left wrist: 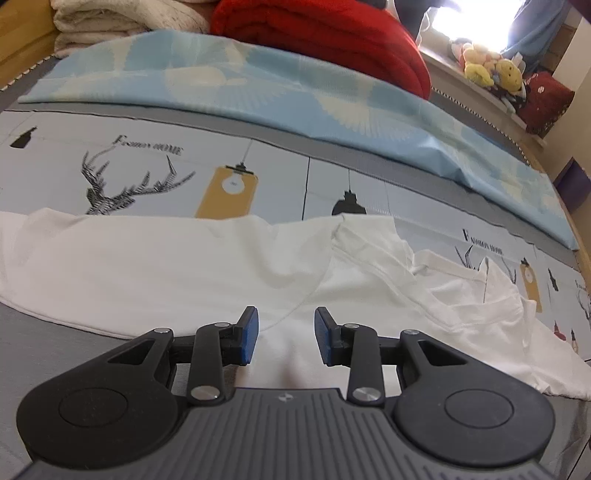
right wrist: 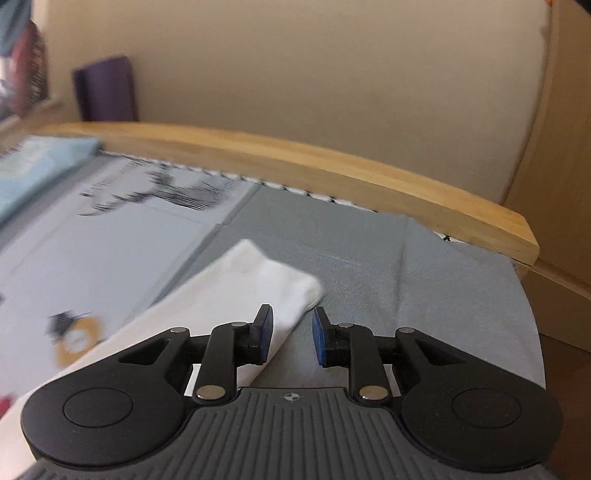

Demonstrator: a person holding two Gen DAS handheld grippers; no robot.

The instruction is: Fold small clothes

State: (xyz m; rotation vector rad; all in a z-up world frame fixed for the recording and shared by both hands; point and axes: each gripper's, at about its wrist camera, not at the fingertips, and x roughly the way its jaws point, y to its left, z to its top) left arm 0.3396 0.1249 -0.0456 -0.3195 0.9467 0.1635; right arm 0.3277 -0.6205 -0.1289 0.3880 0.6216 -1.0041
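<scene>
In the left wrist view, the left gripper [left wrist: 283,334] hangs over a white T-shirt [left wrist: 166,266] spread on the bed [left wrist: 55,350]. Its blue-padded fingers [left wrist: 248,334] stand apart with nothing clamped between them; only the shirt's cloth lies below the gap. The shirt's far side is rumpled near the neckline (the rest lies fairly flat). Beyond it the printed sheet [left wrist: 277,177] shows deer heads and hanging lamps, then a pale blue pillow [left wrist: 258,88], a red blanket [left wrist: 325,33] and a cream one [left wrist: 122,22]. Soft toys [left wrist: 491,68] sit on a ledge by the bright window.

In the right wrist view, the right gripper [right wrist: 292,334] has its fingers [right wrist: 265,332] released, a gap between them. A white sleeve [right wrist: 243,291] of the shirt lies on the grey sheet [right wrist: 406,280], passing under the left finger, not pinched. Behind runs the wooden bed frame [right wrist: 332,166] and a plain beige wall [right wrist: 314,74].
</scene>
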